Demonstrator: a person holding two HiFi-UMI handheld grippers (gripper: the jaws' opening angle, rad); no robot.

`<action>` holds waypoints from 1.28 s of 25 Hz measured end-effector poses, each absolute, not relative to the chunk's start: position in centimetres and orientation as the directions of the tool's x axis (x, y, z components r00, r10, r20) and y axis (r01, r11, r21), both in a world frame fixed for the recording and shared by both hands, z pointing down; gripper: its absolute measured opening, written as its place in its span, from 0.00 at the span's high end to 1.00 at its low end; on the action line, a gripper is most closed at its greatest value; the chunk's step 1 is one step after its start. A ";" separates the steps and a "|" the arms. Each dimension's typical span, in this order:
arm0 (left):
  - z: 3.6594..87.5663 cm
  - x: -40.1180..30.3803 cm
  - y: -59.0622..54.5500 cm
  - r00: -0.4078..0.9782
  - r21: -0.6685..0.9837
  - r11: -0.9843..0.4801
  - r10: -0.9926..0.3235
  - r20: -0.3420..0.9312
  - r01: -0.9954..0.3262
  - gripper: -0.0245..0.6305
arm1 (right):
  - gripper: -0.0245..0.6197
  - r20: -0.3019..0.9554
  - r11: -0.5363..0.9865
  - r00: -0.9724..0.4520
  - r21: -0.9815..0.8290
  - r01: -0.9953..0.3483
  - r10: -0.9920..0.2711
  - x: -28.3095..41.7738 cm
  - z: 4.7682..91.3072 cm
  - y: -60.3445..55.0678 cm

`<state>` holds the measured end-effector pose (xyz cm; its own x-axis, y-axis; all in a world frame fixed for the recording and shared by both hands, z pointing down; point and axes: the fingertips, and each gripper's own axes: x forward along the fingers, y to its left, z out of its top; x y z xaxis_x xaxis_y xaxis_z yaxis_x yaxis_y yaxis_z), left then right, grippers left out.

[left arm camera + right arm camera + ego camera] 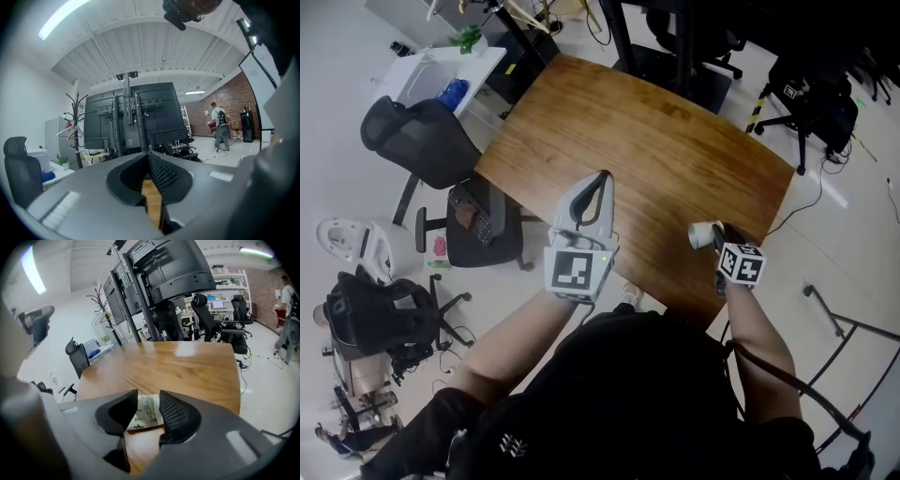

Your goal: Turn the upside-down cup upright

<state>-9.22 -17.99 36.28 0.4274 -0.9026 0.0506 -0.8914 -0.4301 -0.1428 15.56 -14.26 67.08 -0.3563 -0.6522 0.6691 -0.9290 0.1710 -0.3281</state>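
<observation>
The right gripper [719,234] has its jaws parted around a white cup [146,411] printed with bamboo. The cup sits between the pads on the wooden surface [656,141], and which end of it is up cannot be told. To the right gripper's left, well apart from the cup, the left gripper [602,178] is held over the surface, jaws closed on nothing.

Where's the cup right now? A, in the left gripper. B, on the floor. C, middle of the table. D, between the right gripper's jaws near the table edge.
D: the cup sits on the table between the parted jaws of the right gripper, close to the person's edge.
</observation>
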 end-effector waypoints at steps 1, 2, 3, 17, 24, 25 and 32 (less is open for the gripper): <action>36.2 -9.1 -18.0 0.428 -0.142 -0.430 -0.903 0.048 -0.892 0.96 | 0.73 0.665 0.161 -0.363 -0.347 -0.924 -0.653 15.6 67.1 -14.2; 36.0 -9.0 -18.0 0.428 -0.137 -0.429 -0.903 0.040 -0.893 0.96 | 0.73 0.660 0.152 -0.372 -0.367 -0.918 -0.652 15.6 67.2 -14.2; 35.9 -8.8 -18.0 0.428 -0.133 -0.428 -0.903 0.033 -0.894 0.96 | 0.73 0.656 0.144 -0.381 -0.386 -0.911 -0.651 15.6 67.3 -14.1; 35.0 -7.0 -18.0 0.460 -0.133 -0.456 -0.888 -0.003 -0.880 0.96 | 0.89 0.644 0.366 -0.318 -0.062 -0.928 -0.696 14.6 63.2 -13.9; 34.5 -6.4 -17.9 0.471 -0.125 -0.464 -0.882 -0.024 -0.877 0.96 | 0.94 0.656 0.458 -0.340 0.009 -0.889 -0.673 12.6 62.3 -12.9; 34.5 -6.4 -17.9 0.472 -0.125 -0.465 -0.881 -0.025 -0.876 0.96 | 0.95 0.662 0.461 -0.341 0.008 -0.887 -0.668 12.4 62.5 -12.6; 34.7 -7.2 -17.7 0.470 -0.112 -0.465 -0.882 -0.022 -0.878 0.96 | 0.95 0.682 0.448 -0.339 -0.018 -0.894 -0.648 11.8 64.1 -11.3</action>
